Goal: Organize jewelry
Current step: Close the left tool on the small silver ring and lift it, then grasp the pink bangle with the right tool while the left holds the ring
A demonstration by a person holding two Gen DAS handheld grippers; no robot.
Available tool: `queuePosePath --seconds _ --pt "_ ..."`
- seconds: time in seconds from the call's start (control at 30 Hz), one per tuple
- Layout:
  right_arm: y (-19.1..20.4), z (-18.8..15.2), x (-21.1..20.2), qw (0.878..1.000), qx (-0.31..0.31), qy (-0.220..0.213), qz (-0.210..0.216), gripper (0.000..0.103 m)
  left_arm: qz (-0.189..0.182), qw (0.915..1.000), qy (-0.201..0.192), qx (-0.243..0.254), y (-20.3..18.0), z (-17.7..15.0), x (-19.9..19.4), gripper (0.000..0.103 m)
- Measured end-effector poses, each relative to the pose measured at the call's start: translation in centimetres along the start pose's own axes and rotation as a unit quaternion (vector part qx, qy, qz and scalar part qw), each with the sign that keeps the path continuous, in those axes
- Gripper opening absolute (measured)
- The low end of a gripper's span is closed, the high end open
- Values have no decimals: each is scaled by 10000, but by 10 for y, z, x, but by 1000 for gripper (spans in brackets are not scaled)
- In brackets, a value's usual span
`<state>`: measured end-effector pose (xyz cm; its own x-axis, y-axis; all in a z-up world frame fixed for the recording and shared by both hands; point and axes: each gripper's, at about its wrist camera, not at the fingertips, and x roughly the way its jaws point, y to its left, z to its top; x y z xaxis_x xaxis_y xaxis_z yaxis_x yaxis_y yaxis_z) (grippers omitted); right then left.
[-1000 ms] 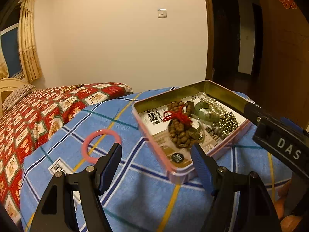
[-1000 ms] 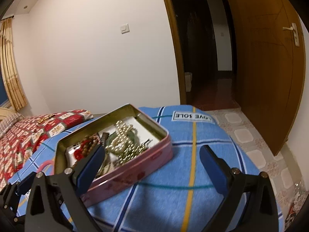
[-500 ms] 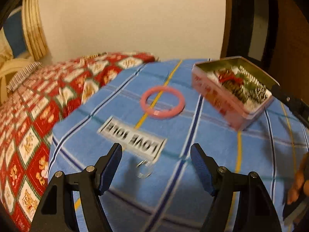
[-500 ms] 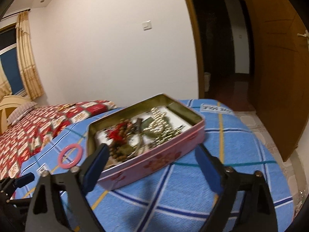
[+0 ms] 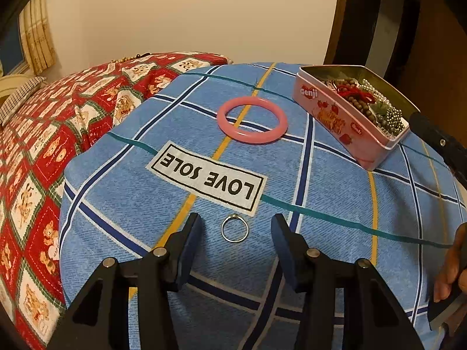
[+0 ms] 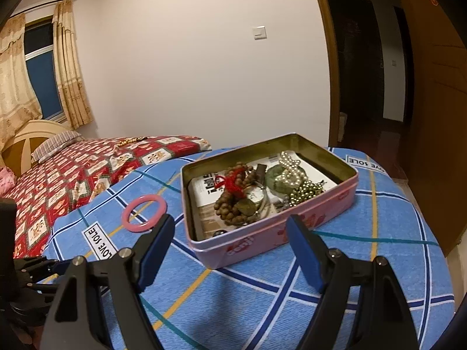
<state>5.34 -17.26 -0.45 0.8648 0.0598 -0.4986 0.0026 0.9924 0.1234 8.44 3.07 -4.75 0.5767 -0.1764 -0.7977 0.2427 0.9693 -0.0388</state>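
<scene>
A small silver ring (image 5: 235, 231) lies on the blue checked cloth, between the tips of my open left gripper (image 5: 235, 227). A pink bangle (image 5: 252, 120) lies farther off on the cloth; it also shows in the right wrist view (image 6: 144, 213). A pink tin (image 5: 344, 116) at the right holds wooden beads, pearls and metal beads. In the right wrist view the tin (image 6: 274, 233) sits just beyond my open, empty right gripper (image 6: 230, 233), with brown beads (image 6: 233, 201) and pearls (image 6: 289, 169) inside.
The blue cloth (image 5: 321, 180) covers a rounded surface that drops away at its edges. A red patterned bed (image 5: 43, 122) lies to the left. A wall and an open wooden door (image 6: 432, 116) stand behind. The right gripper's body (image 5: 437, 143) shows at the left wrist view's right edge.
My left gripper has swung left and pulled back from the tin to the near cloth, over the silver ring. My right gripper has shifted so the tin sits centred before it.
</scene>
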Motion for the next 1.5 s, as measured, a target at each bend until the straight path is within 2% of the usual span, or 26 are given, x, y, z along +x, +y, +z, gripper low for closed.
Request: queuePosePath --seconds 0.1,0.23,0.3,0.7,0.87,1.03,1.2,1.5 --pt "2 0 0 10000 -41 -3 21 81 -26 10000 -25 -50 4 1 -1 33" --pt "3 0 0 10000 -59 -6 13 81 -50 9999 -35 -92 8 1 -1 27" --pt "3 0 0 10000 -45 -4 12 81 -59 10000 -41 -63 8 1 -1 19" --pt "3 -1 0 10000 -59 7 6 81 253 9993 -95 267 -6 -2 -2 19" --pt "4 -1 -1 9999 -102 -29 27 81 310 9992 -134 205 -4 -2 -4 19" --pt "17 -3 -1 9992 -332 3 208 81 334 9991 -223 -120 10 -1 -7 19" --pt "38 -8 4 9972 -507 243 499 81 649 9968 -457 -43 18 2 -14 19" --pt "78 -13 27 9903 -816 722 860 81 659 9953 -538 -452 48 4 -16 19"
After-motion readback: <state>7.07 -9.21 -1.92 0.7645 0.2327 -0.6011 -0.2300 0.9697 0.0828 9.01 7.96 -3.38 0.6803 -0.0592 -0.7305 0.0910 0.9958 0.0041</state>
